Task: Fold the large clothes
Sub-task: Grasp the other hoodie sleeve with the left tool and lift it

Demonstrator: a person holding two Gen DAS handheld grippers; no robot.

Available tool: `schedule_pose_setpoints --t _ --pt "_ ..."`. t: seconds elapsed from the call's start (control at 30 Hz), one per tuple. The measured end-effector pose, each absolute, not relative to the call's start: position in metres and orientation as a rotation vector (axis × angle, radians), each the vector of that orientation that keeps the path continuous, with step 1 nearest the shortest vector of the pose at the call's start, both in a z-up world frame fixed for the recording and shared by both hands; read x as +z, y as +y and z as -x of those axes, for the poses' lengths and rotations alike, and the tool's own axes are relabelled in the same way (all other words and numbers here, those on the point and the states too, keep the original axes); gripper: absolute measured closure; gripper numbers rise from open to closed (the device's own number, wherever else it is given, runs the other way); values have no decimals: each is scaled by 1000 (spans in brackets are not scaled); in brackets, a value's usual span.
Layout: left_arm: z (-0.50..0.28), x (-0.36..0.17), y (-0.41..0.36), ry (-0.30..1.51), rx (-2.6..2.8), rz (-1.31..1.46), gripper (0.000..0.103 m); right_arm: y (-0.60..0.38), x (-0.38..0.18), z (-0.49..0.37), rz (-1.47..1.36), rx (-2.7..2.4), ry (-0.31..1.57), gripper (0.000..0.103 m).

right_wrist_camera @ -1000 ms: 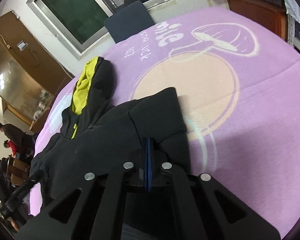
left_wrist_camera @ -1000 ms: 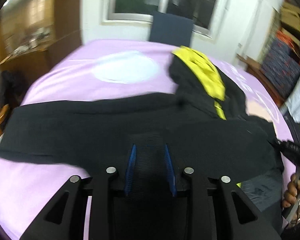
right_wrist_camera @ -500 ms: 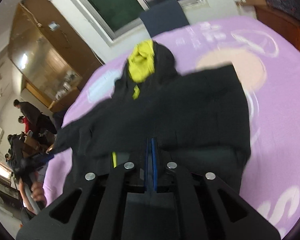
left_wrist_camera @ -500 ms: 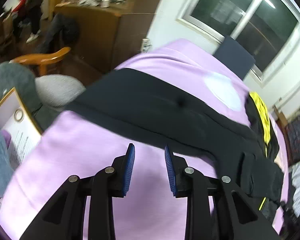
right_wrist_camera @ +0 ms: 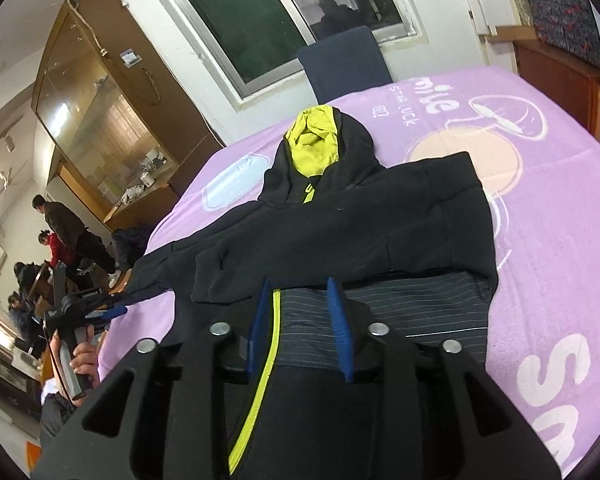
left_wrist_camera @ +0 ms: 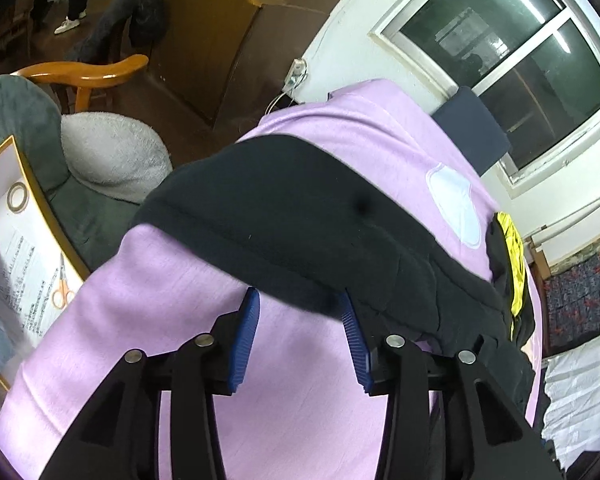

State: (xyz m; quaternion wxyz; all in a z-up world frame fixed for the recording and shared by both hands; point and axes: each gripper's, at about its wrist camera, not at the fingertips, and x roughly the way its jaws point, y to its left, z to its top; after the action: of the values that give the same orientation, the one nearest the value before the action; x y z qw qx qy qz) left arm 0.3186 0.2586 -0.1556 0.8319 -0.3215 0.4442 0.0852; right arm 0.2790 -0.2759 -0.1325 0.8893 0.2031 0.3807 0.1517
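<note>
A black hoodie (right_wrist_camera: 340, 232) with a yellow-lined hood (right_wrist_camera: 314, 142) and a yellow zipper (right_wrist_camera: 260, 376) lies on the purple blanket (right_wrist_camera: 548, 264). Its right sleeve is folded across the chest. Its left sleeve (left_wrist_camera: 284, 216) stretches flat toward the blanket's left edge. My left gripper (left_wrist_camera: 298, 328) is open and empty, just short of that sleeve's near edge. My right gripper (right_wrist_camera: 300, 320) is open over the striped hem band (right_wrist_camera: 400, 308), holding nothing. The left gripper also shows in the right wrist view (right_wrist_camera: 112, 312).
A dark blue chair (right_wrist_camera: 346, 62) stands at the blanket's far edge under the window. A wooden armchair (left_wrist_camera: 84, 76) with cushions and a sheet with scissors (left_wrist_camera: 16, 256) sit left of the blanket. People stand by a wooden cabinet (right_wrist_camera: 112, 104) at the far left.
My right gripper opened and let go of the folded right sleeve. My left gripper let go of the left sleeve, widened and drew back toward the blanket's left side.
</note>
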Motion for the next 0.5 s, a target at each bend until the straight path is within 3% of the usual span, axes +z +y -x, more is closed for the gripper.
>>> schedule_pose_setpoints --t 0.5 --pt "-304 -165 286 834 48 858 59 -289 -176 -288 -544 287 777 68"
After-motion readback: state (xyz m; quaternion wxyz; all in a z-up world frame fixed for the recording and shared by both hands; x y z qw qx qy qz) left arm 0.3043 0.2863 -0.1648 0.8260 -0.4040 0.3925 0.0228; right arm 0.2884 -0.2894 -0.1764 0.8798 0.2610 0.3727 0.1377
